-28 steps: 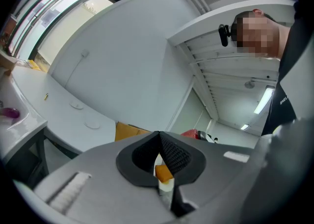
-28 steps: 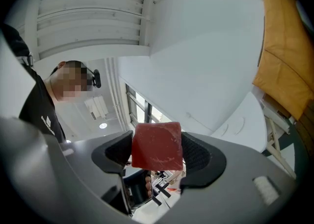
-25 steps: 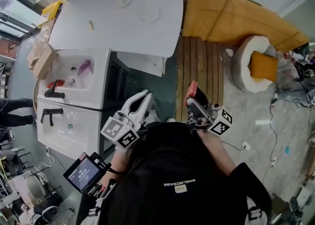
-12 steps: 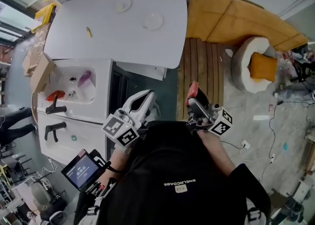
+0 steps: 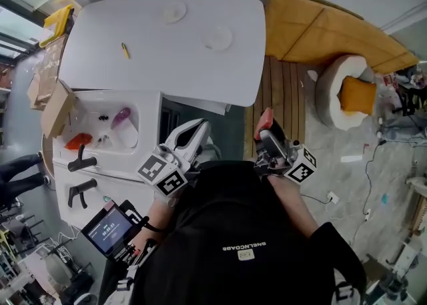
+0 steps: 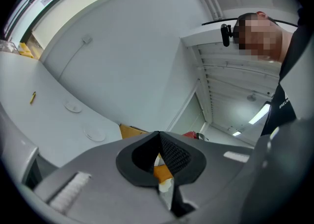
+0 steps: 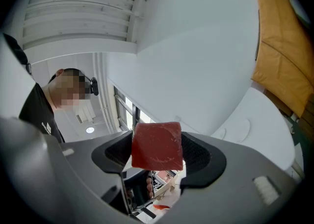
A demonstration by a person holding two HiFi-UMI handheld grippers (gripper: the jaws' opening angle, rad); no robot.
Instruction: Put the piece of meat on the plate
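Head view: the left claw (image 5: pixel 199 127), lower centre, has its jaws pressed together with nothing between them. Higher in the frame, a small plate (image 5: pixel 218 37) lies on the white counter (image 5: pixel 153 50). Right of centre, the right claw (image 5: pixel 267 131) pinches the red piece of meat (image 5: pixel 263 118), well apart from that plate.

Bright, even light from windows (image 7: pixel 128 112) and a ceiling strip light (image 6: pixel 260 116); shadows soft, edges bend fisheye-style, the left gripper (image 6: pixel 158 139) blurs close up.
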